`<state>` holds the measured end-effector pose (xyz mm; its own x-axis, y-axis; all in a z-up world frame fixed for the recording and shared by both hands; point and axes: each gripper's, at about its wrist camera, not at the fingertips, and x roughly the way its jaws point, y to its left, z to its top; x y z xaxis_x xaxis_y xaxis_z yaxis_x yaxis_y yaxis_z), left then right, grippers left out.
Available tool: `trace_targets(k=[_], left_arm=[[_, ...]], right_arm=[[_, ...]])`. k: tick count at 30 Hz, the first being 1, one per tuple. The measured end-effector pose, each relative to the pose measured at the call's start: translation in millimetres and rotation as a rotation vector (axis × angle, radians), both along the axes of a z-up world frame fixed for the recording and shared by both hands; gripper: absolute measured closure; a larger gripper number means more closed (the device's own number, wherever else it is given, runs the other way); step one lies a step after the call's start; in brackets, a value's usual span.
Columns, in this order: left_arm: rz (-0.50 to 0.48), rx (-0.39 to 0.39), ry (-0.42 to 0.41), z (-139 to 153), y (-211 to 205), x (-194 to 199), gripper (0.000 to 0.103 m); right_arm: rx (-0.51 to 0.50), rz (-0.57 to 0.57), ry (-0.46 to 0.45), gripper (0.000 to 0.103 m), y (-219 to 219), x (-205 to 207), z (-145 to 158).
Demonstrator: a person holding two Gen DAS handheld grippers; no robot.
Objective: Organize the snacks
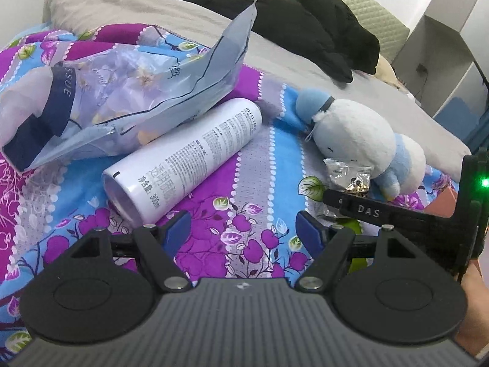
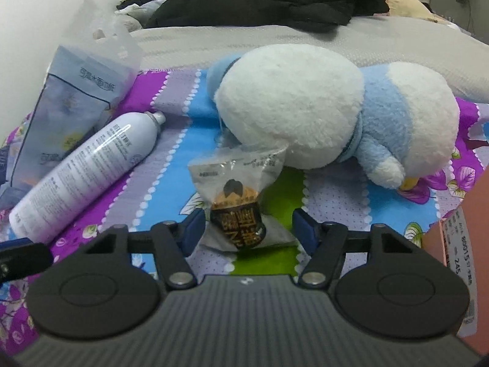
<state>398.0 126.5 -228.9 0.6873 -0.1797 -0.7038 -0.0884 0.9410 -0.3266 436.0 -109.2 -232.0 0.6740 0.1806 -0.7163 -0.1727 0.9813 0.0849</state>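
Right gripper (image 2: 249, 229) fingers released, straddling small clear-and-black snack packet (image 2: 240, 205) on floral bed sheet (image 2: 171, 153); white-blue plush penguin (image 2: 321, 116) at packet's one o'clock. Left gripper (image 1: 243, 234) fingers released, empty.

Both hand-held grippers angled down — L (image 1: 244, 232) wide apart, R (image 2: 249, 229) narrower, unclamped.

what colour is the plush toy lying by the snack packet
White and light blue, with a bit of yellow at its foot. The plush toy shows best in the right wrist view.
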Motion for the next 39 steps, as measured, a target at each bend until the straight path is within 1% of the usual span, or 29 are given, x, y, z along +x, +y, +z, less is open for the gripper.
trace_targets(k=[2, 3, 7, 9, 12, 18, 23, 31, 33, 36, 39], left_arm=[[-0.006, -0.001, 0.003, -0.6, -1.2, 0.6, 0.024], [-0.007, 0.000, 0.006, -0.1, -2.3, 0.8, 0.024], [-0.007, -0.014, 0.002, 4.9, -5.1, -1.8, 0.024], [-0.003, -0.010, 0.008, 8.1, -6.8, -3.7, 0.024], [-0.003, -0.006, 0.008, 14.9, -9.8, -9.6, 0.024], [-0.019, 0.009, 0.007, 33.4, -19.4, -27.5, 0.024], [-0.034, 0.030, -0.005, 57.8, -31.3, -48.8, 0.024], [-0.081, 0.035, -0.047, 102.4, -53.0, -94.1, 0.024], [-0.089, 0.029, -0.055, 112.2, -57.8, -106.2, 0.024], [-0.098, 0.043, -0.049, 126.5, -66.6, -121.7, 0.024], [-0.111, 0.040, -0.054, 138.1, -74.0, -135.4, 0.024]], right_arm=[[-0.031, 0.008, -0.003, 0.044, 6.0, 2.4, -3.8], [-0.029, 0.009, -0.001, 0.047, 6.7, 2.6, -4.8], [-0.054, 0.014, -0.001, 0.053, 9.4, -0.3, -0.9], [-0.062, 0.008, 0.001, 0.055, 8.5, -2.6, 2.8], [-0.048, -0.001, 0.006, 0.056, 3.4, -8.3, 8.7], [-0.042, -0.010, 0.015, 0.058, -6.3, -31.1, 22.5], [-0.027, -0.019, 0.021, 0.059, -15.0, -61.6, 44.8], [0.026, -0.017, -0.009, 0.059, -31.0, -126.7, 97.5], [0.034, -0.022, -0.014, 0.059, -35.6, -141.7, 107.2], [0.031, -0.025, -0.029, 0.059, -40.4, -163.3, 120.4], [0.050, -0.039, -0.027, 0.060, -48.0, -180.9, 131.3]])
